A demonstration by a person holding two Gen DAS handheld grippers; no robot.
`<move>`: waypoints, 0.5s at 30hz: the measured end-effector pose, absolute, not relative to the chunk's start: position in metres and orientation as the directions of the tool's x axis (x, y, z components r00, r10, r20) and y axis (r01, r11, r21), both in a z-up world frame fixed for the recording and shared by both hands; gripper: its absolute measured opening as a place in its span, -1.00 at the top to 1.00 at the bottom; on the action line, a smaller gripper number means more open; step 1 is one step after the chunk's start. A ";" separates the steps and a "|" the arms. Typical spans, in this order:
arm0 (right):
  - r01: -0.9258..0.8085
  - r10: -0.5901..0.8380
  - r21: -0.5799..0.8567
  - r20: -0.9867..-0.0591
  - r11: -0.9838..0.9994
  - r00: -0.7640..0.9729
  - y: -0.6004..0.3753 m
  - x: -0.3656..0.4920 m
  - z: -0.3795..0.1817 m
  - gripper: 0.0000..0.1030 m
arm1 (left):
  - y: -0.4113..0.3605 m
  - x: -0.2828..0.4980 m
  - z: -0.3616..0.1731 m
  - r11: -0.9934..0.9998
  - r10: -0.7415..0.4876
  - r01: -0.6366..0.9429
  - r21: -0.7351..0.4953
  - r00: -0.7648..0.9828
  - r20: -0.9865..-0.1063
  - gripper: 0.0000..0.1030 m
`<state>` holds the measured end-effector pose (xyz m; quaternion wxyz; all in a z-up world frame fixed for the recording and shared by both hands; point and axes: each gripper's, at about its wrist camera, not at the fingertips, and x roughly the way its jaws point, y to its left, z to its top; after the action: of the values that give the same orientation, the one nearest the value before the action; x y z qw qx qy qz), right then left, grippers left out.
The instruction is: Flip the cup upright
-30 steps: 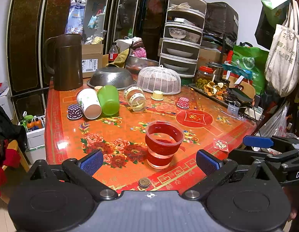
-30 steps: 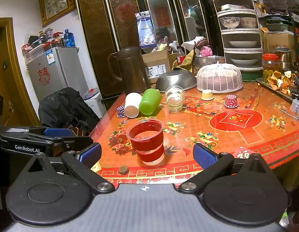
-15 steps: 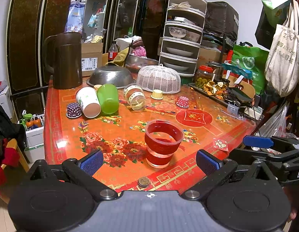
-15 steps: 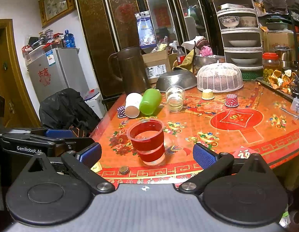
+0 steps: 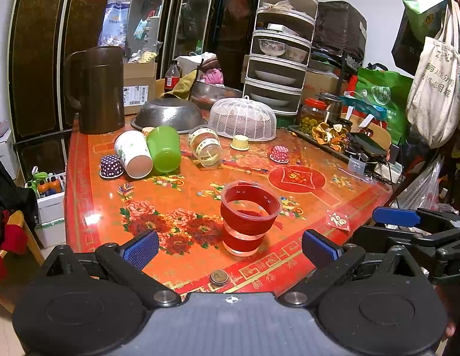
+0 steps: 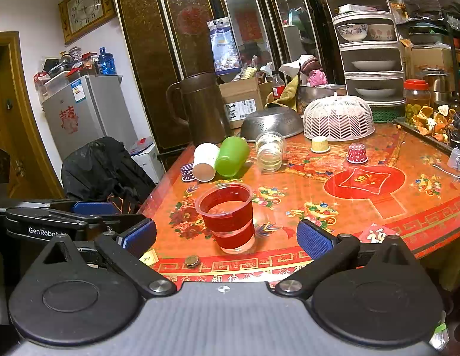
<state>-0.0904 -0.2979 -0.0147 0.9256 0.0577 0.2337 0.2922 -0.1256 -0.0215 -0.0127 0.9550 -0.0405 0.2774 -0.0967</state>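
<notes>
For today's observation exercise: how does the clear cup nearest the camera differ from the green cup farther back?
The clear cup stands upright, mouth up; the green cup lies on its side. The clear cup is see-through; the green cup is opaque. The clear cup stands alone; the green cup lies against a white cup. Both are on the table.

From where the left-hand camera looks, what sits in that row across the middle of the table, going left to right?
Purple dotted cupcake cup → white paper cup on its side → green cup on its side → glass jar on its side → small yellow cup → red dotted cupcake cup.
</notes>
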 end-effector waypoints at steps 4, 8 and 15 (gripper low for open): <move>-0.513 0.567 0.243 -0.398 0.823 0.721 -0.298 -0.090 -0.015 -0.98 | -0.023 -0.126 -0.013 0.978 -0.209 0.163 -0.132 0.827 -0.523 -1.00; -0.513 0.568 0.245 -0.399 0.822 0.720 -0.298 -0.090 -0.015 -0.98 | -0.024 -0.127 -0.014 0.977 -0.210 0.164 -0.133 0.827 -0.521 -1.00; -0.514 0.568 0.245 -0.398 0.822 0.720 -0.297 -0.090 -0.014 -0.98 | -0.022 -0.126 -0.014 0.977 -0.211 0.165 -0.134 0.826 -0.522 -1.00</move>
<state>-0.0904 -0.2972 -0.0145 0.9255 0.0586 0.2338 0.2923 -0.1262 -0.0224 -0.0139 0.9547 -0.0414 0.2779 -0.0984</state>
